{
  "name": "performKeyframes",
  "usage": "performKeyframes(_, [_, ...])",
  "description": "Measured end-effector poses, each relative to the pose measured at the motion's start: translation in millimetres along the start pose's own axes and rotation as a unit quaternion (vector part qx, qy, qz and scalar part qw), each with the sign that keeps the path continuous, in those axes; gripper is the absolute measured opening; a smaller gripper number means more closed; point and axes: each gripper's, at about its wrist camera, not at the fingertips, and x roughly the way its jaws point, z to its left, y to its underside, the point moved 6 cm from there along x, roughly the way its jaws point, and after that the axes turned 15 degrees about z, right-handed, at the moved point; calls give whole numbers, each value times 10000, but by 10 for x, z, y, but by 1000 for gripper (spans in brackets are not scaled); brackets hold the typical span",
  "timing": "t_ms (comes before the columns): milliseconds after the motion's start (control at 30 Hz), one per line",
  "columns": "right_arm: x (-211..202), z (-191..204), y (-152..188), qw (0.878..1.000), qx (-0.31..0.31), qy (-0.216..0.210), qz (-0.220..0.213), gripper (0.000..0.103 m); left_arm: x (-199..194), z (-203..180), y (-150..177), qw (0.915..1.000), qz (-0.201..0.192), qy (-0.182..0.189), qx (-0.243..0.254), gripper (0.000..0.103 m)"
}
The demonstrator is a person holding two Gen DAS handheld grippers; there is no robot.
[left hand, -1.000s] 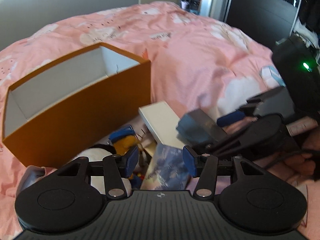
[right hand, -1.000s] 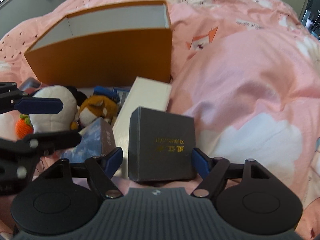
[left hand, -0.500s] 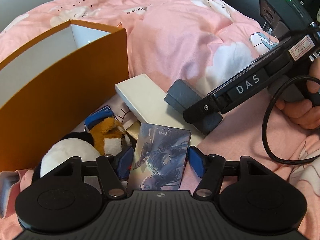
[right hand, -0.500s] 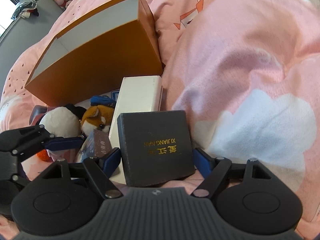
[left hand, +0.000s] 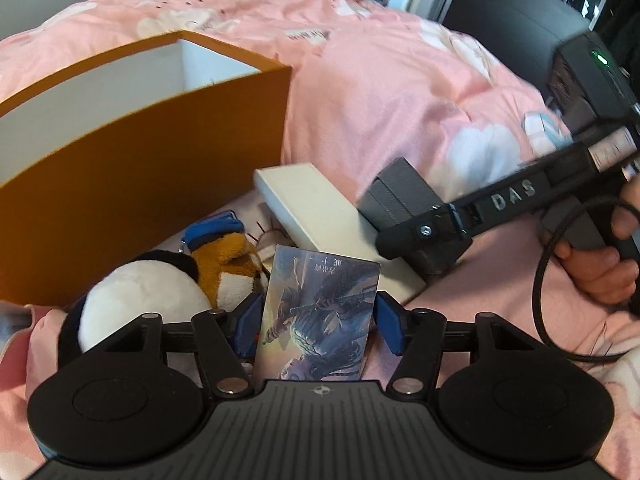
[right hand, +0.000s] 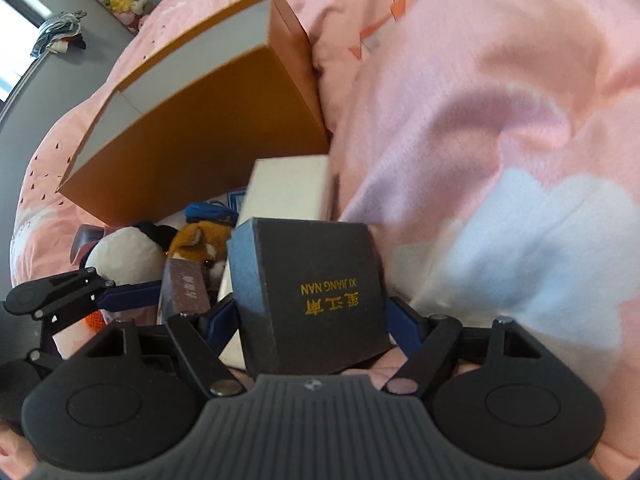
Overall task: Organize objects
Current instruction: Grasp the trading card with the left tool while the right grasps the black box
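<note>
Bedding comes first: a pink duvet (left hand: 400,92) printed with pale clouds covers the bed and carries everything else. Next in size is the orange storage box (left hand: 152,168), open at the top with white inner walls, standing on the duvet ahead and to the left of both tools. Against its near wall lies a loose pile: a long white carton (left hand: 320,208) lying flat, a round black-and-white plush (left hand: 140,300), and a smaller orange fox plush with a blue cap (left hand: 228,256).

In the right tool (right hand: 316,312), whose fingers are closed on its two sides, sits a dark grey gift box with gold lettering (right hand: 320,292), raised off the bed with its lettered face toward the camera. In the left tool (left hand: 316,316), a smaller flat illustrated card box (left hand: 320,312) stands on end between the blue pads, which press its two long edges.

Judging by the task, both held items belong in the orange box. Its opening lies forward and left of each tool, with its long axis running left to right across the left wrist view. The left tool looks nearer the opening, so the card box would probably go in first, lifted over the near wall.
</note>
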Motion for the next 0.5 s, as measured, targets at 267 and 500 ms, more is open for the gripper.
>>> performKeyframes(267, [-349,319,-216,9953,-791,407,-380,44,-430,307,-170,9933,-581,236,-973,68])
performKeyframes(500, [-680,706,-524,9827,-1567,601,-782,42,-849,498,-410,9876,-1009,158,-1194,68])
